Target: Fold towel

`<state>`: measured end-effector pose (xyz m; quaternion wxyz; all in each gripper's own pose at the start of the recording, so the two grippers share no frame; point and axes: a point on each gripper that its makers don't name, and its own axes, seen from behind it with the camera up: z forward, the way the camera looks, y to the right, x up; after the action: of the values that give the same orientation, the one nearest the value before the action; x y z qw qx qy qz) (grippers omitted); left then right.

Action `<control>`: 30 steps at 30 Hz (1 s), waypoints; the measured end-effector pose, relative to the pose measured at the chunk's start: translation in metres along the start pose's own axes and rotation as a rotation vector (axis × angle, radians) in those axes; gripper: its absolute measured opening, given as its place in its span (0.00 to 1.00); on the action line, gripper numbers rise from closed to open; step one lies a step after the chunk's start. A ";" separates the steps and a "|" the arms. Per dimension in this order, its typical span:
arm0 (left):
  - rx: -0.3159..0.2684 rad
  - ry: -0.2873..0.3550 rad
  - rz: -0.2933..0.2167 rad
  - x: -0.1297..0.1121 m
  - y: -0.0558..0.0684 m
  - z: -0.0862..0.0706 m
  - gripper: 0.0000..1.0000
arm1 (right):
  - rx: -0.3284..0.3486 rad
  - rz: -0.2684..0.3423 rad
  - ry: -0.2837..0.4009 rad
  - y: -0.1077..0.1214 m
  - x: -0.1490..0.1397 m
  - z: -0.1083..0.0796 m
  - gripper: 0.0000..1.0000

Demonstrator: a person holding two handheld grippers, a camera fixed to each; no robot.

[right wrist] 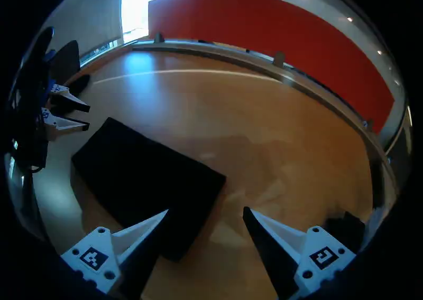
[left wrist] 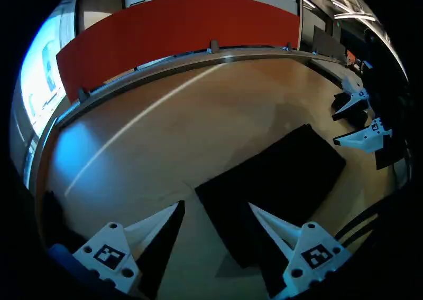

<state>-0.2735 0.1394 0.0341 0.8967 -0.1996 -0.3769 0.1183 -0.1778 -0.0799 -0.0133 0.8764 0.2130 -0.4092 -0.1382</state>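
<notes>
Your towel (left wrist: 275, 184) lies flat on the bench (left wrist: 185, 120) as a dark rectangle, between the two tools and touching neither. Your left hand-held gripper (left wrist: 215, 204) hangs over one end with its fingers apart and empty, and your right hand-held gripper (right wrist: 205, 210) does the same at the opposite end. That stance, one tool per end, looks like a set-up for pinching both ends at once and making a fold.

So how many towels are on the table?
1. The black towel lies flat on the wooden table, just ahead of the left gripper and the right gripper. A second one hidden underneath can't be ruled out.
</notes>
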 end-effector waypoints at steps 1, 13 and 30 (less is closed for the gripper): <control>0.001 0.001 -0.005 0.000 0.000 -0.001 0.92 | -0.002 0.001 0.002 0.001 0.000 -0.001 1.00; 0.011 0.008 -0.019 -0.003 0.002 -0.009 0.98 | 0.002 -0.001 0.014 0.000 -0.002 -0.009 1.00; 0.047 0.001 -0.104 -0.032 0.006 -0.048 0.99 | 0.001 0.015 0.027 -0.008 -0.019 -0.037 1.00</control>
<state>-0.2613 0.1197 -0.0195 0.9063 -0.1586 -0.3835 0.0803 -0.1612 -0.0695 -0.0509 0.8828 0.2122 -0.3989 -0.1284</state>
